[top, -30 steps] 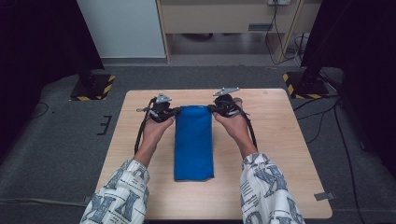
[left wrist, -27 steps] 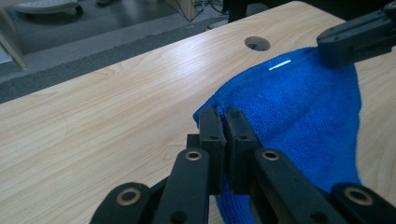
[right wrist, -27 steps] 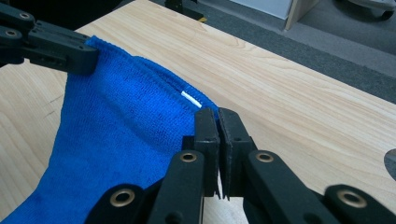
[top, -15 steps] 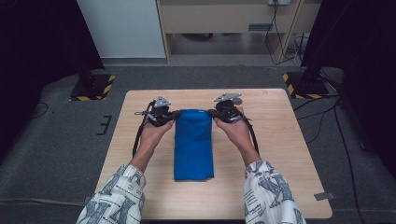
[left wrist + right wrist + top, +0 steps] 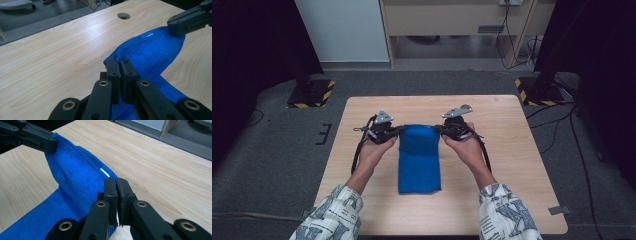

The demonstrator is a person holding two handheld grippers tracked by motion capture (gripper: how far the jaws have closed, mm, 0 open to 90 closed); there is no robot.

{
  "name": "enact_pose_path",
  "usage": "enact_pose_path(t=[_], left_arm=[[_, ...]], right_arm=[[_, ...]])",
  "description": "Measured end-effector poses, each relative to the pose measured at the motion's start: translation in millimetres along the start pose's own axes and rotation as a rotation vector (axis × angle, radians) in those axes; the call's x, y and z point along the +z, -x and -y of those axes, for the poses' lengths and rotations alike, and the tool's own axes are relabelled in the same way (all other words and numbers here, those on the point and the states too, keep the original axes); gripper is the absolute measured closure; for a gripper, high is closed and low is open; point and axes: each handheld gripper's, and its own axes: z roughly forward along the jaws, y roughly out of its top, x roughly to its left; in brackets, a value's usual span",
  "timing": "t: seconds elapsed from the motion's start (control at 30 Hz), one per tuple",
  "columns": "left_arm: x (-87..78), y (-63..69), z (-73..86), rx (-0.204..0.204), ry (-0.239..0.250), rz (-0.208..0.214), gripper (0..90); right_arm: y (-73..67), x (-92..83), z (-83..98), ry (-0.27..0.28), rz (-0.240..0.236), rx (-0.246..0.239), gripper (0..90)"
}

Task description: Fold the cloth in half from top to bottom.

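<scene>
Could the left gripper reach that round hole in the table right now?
Probably not freely: the left gripper is shut on the blue towel, so it would drag it toward the hole, though bare wood lies between.

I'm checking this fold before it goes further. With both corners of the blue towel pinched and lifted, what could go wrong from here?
1. The left hand-held gripper and the right hand-held gripper each pinch the blue towel only near its edge; a tug might slip a corner free.
2. The towel sags between them, so the fold may land uneven.
3. The near end rests on the table; pulling may drag it askew.
</scene>
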Motion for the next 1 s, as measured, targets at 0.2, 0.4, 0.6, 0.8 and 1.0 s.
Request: enact_pose_path(t=[0.2, 0.4, 0.6, 0.8, 1.0], left_arm=[[-3.1, 4.0, 5.0, 0.011, -0.002, 0.009, 86.9], [-9.0, 10.3, 13.1, 0.011, 0.000, 0.022, 86.8], [-12.8, 15.6, 19.4, 0.010, -0.003, 0.033, 86.7], [-15.5, 19.5, 22.6, 0.007, -0.001, 0.045, 86.6], [-19.7, 22.1, 23.0, 0.011, 0.010, 0.054, 86.6]], right_arm=[[-4.1, -2.5, 6.9, -0.001, -0.012, -0.007, 87.7], [-9.7, -7.8, 12.3, 0.001, -0.021, -0.023, 87.6], [-16.9, -11.0, 22.7, -0.004, -0.035, -0.035, 87.6], [-16.5, -13.1, 26.3, 0.002, -0.040, -0.027, 87.6], [-17.7, -16.9, 26.5, 0.009, -0.048, -0.028, 87.6]])
